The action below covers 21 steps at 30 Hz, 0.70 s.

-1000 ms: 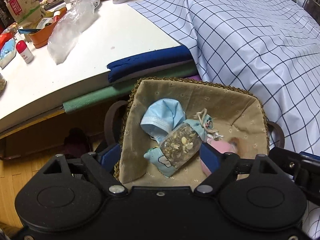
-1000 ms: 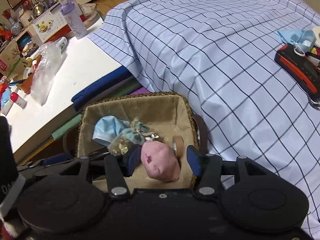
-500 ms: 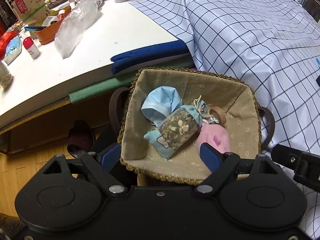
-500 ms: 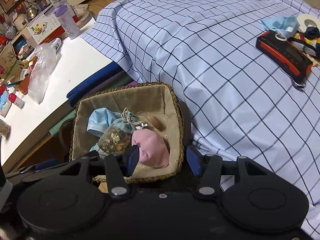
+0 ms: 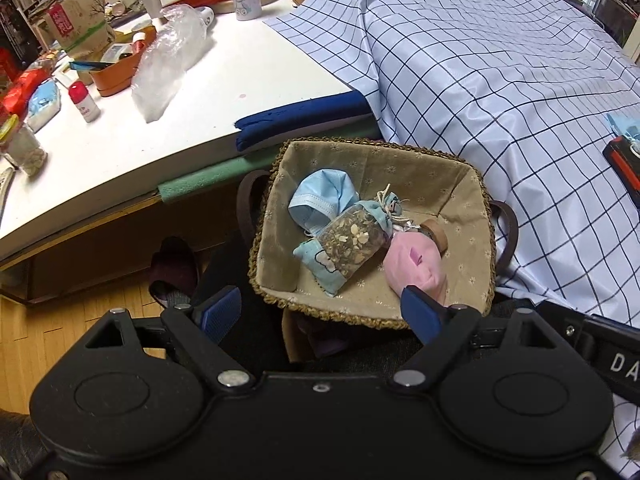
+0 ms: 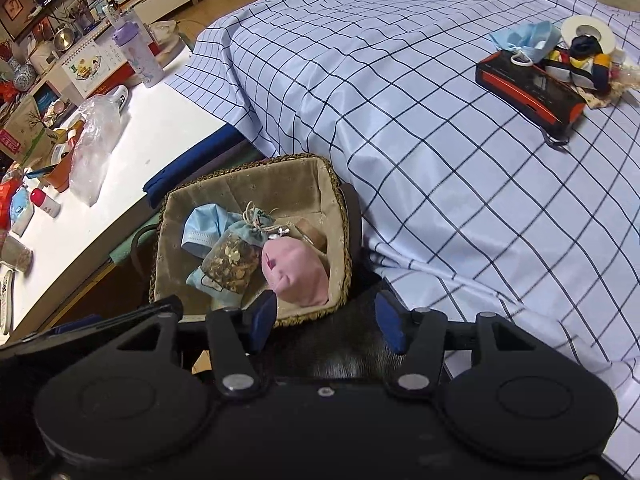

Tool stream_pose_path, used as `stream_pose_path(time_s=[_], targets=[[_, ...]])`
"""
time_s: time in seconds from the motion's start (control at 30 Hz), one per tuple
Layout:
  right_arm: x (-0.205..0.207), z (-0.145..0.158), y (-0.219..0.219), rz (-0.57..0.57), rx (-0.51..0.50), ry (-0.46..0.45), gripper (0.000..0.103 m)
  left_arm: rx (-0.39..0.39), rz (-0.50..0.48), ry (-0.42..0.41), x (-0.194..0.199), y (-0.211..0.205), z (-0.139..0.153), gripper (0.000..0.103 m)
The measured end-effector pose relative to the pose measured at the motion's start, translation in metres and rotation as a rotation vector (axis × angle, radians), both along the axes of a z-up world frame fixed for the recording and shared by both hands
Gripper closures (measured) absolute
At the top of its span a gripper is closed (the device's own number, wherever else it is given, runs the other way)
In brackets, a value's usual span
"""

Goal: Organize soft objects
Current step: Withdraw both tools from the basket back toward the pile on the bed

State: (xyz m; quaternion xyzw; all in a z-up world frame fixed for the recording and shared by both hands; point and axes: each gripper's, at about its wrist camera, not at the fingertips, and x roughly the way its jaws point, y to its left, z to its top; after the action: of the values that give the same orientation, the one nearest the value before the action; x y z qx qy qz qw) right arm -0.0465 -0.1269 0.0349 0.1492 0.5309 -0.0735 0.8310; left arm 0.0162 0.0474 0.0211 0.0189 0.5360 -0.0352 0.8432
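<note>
A woven basket (image 5: 400, 168) with a beige lining stands low between the white table and the checked cloth. In it lie a blue face mask (image 5: 324, 196), a sachet of dried flowers (image 5: 348, 240) and a pink soft pouch (image 5: 416, 264). My left gripper (image 5: 320, 304) hangs open over the basket's near rim, empty. The right wrist view shows the same basket (image 6: 248, 164), mask (image 6: 204, 228), sachet (image 6: 232, 260) and pouch (image 6: 296, 276). My right gripper (image 6: 326, 316) is above the near right corner, its jaws opening with nothing between them.
A blue-checked cloth (image 6: 440, 120) covers the surface to the right. On it sit a black-and-orange case (image 6: 532, 88), another blue mask (image 6: 524, 38), a tape roll (image 6: 586, 32) and a striped soft item (image 6: 580, 64). The white table (image 5: 200, 92) holds a plastic bag (image 5: 168, 60), bottles and boxes.
Both grippers have pulled back and up from the basket. The pink pouch, earlier between the right fingers, now lies loose in the basket.
</note>
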Motion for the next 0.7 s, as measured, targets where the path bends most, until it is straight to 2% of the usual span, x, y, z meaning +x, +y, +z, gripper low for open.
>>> stream_pose_path(time_s=[0.27,0.4,0.7], targets=[[-0.027,0.007,0.001,0.01,-0.001,-0.008,0.048,-0.021,-0.004,0.011,-0.021,0.003,0.01,0.019],[-0.04,0.013,-0.001,0.012,-0.01,-0.022,0.041,-0.021,-0.031,0.014,-0.032,-0.003,0.012,0.019],[-0.062,0.022,-0.013,-0.021,-0.034,-0.031,0.039,-0.024,-0.09,0.01,-0.05,-0.019,0.018,0.02]])
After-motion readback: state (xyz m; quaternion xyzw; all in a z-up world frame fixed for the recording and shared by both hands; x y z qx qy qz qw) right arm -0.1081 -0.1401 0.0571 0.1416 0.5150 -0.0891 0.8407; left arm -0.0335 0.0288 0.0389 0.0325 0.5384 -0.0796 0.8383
